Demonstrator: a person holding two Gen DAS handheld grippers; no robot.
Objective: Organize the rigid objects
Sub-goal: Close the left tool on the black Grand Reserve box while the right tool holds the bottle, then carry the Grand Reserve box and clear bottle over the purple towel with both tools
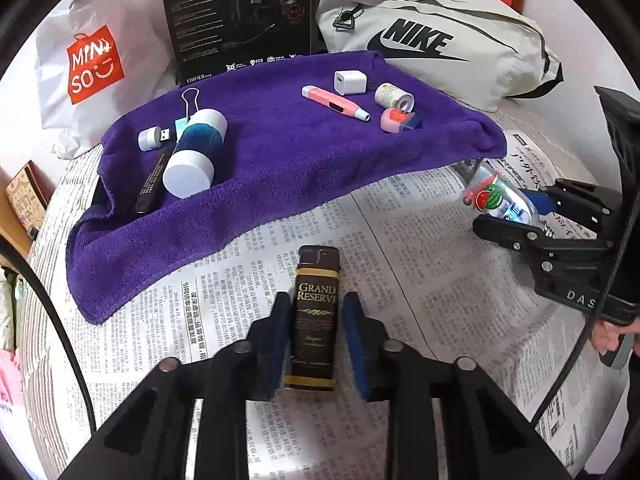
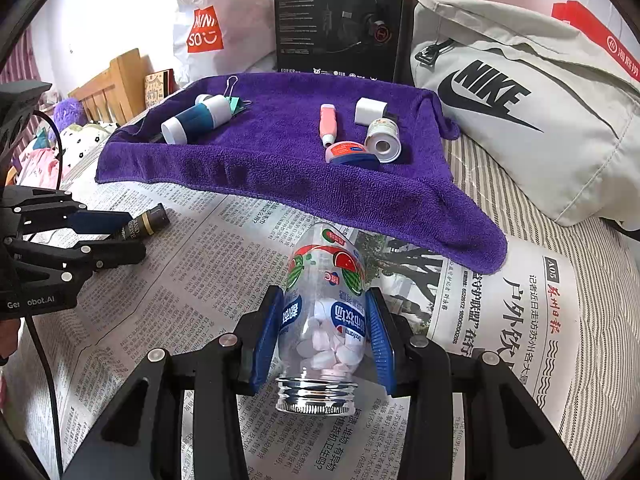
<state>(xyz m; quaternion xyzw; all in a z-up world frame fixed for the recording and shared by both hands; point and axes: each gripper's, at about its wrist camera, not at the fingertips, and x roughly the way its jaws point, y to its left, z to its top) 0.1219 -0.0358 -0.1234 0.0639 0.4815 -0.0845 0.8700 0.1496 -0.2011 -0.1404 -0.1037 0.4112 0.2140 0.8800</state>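
Several small items already lie on the purple towel [image 1: 280, 152], while the left hand-held gripper [image 1: 316, 332] is closed on a lighter [image 1: 316, 312] and the right hand-held gripper [image 2: 326, 332] clamps a candy bottle [image 2: 326, 304], both over the newspaper [image 1: 420, 280], seemingly next to place.

R tongs [image 2: 322, 340] clamp candy bottle [image 2: 326, 312]; L tongs [image 2: 120, 228] pinch lighter [image 2: 146, 222]; newspaper [image 2: 200, 280] beneath.

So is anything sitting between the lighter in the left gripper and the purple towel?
Nothing visible. Only bare newspaper lies between the lighter in the left gripper and the purple towel, whose middle is free of objects.
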